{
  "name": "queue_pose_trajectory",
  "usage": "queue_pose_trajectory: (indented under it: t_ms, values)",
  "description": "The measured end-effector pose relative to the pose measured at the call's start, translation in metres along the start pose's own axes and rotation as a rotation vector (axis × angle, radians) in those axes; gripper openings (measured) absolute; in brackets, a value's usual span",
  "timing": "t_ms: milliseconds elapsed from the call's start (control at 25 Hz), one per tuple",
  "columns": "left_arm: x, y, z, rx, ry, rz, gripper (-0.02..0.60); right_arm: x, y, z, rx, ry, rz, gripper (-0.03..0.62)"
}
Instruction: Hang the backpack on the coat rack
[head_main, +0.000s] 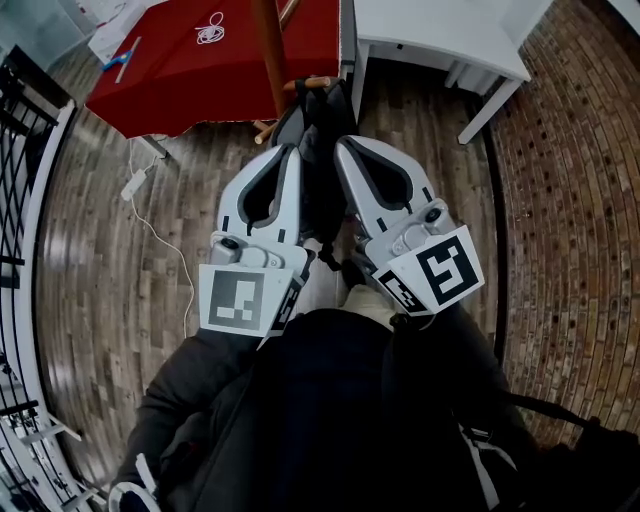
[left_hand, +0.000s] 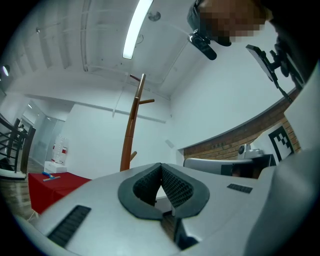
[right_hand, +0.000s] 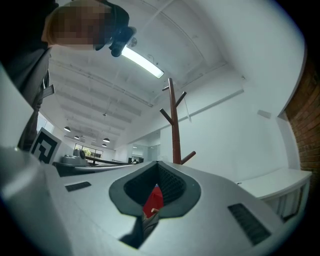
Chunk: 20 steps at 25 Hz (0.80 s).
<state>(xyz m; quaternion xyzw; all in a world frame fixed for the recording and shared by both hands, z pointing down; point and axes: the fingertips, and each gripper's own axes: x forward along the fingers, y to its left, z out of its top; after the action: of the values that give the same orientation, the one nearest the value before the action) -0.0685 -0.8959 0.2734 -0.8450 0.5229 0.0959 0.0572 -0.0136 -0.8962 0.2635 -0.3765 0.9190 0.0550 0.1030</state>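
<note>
Black ribbed rubber: the pads (left_hand: 175, 187) of the left gripper (left_hand: 161, 167) are pressed tip to tip, and its own view shows nothing caught between them. The right gripper (right_hand: 157, 165) stands the same; the red sliver behind its tips is only the red-clothed table (head_main: 200, 70) seen through the hollow.

In the head view a dark, soft backpack (head_main: 318, 170) lies in the narrow gap between the two grey grippers, reaching toward the low pegs of the brown wooden coat rack (left_hand: 131, 130). Whether it sits on the floor or already hangs from a peg I cannot tell, and no strap shows in either grip.

That is the main risk, I judge: closed on nothing, the jaws would come up empty, or a strap nipped only at its edge would slip out on the lift. A heavy bag swung against the slim pole could also rock it. The white cable (head_main: 160, 240) trailing nearby might snag a foot.

The only print is the black-and-white square markers (head_main: 245, 298) on the gripper cubes — no brand or label is legible.
</note>
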Motion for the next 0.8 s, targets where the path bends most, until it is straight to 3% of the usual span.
queue_pose_trajectory:
  t_ms: [240,800]
  values:
    - [0.0064,-0.0037,0.0034,-0.020,-0.033,-0.017,0.009,0.0015,-0.0035,-0.0021,-0.012,0.009,0.000,0.006]
    - [0.0105,-0.0073,0.0033,-0.027,-0.019,-0.023,0.009,0.0001,-0.0079,0.0030,-0.035,0.015,-0.005,0.006]
